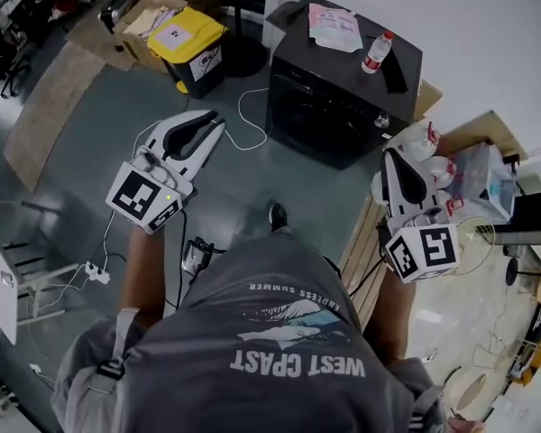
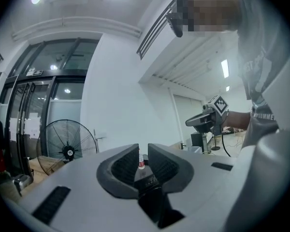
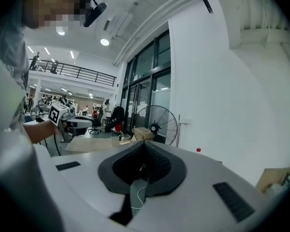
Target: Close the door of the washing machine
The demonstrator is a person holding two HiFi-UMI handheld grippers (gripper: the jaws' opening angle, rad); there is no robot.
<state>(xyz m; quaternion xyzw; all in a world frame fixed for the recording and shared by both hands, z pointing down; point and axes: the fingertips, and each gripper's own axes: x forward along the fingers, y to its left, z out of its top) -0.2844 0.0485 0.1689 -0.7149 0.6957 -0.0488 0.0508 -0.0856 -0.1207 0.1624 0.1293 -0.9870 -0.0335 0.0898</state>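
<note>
Left claw [image 1: 218, 119] raised, pads a narrow slit apart [image 2: 143, 149], pinching nothing; through the slit, only a far-off bottle [image 2: 141, 162]. Ahead and to the right of it, well apart: black washing machine [image 1: 343, 88], round door [image 1: 317, 120] on the dark front, seemingly flush already, though hard to tell. Right claw [image 1: 389, 152] pressed together and empty [image 3: 144, 146], with the machine near, ahead and to the left. Probably a stiff, hinged, fairly weighty door with a slick face. Better pushed than pinched: closed tips against the rim opposite the hinge, firmly enough to latch.
</note>
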